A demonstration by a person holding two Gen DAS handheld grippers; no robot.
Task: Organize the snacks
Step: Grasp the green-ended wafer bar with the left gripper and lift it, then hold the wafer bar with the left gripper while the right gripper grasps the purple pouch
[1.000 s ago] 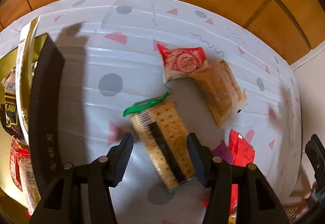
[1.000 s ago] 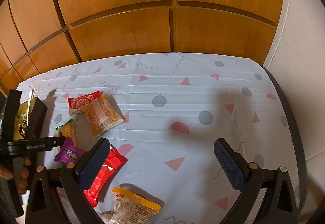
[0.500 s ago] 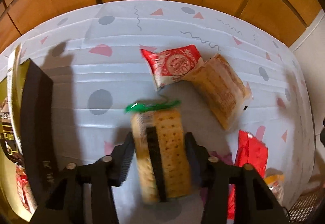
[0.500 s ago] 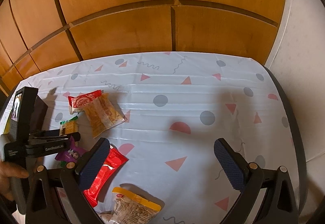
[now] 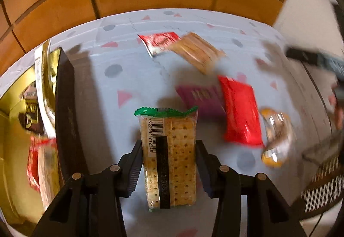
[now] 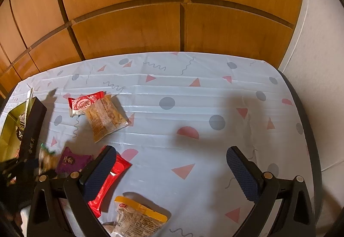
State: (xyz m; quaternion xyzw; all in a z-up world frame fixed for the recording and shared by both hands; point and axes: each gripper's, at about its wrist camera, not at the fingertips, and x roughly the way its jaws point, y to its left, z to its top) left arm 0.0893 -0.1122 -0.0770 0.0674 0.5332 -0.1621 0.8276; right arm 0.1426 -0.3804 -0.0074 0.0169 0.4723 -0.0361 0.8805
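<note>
Cracker packet (image 5: 168,155), green-sealed, barcode side up: clamped between the pads of the left gripper (image 5: 168,169) and carried clear of the tablecloth (image 5: 96,108), its shadow lying well apart beneath it. A second ago flat on the cloth between wide-spread jaws; since then closed upon from both long edges, lifted, and rolled to stand lengthwise along the fingers. Jaws closed in over the past second and now steady on the packet.

Just right of it on the cloth: purple packet (image 5: 200,97), partly overlapped by red wrapper (image 5: 239,112); further right, yellow-topped clear bag (image 5: 275,136), blurred. Beyond: small red-and-white sachet (image 5: 160,42) touching the tan biscuit pack (image 5: 196,53), both unmoved.

To the left: gold-lined box (image 5: 13,140) with dark wall (image 5: 66,112), several snacks already inside, contents blurred.

Right gripper (image 6: 172,174): jaws spread wide, nothing between them, hovering over the cloth as a second ago.

Judged stage: pick-up of one snack complete, transfer toward the box likely next; five loose items left on the cloth. Possible risk: brittle crackers under side pressure, and slippage of the glossy film during the swing.
</note>
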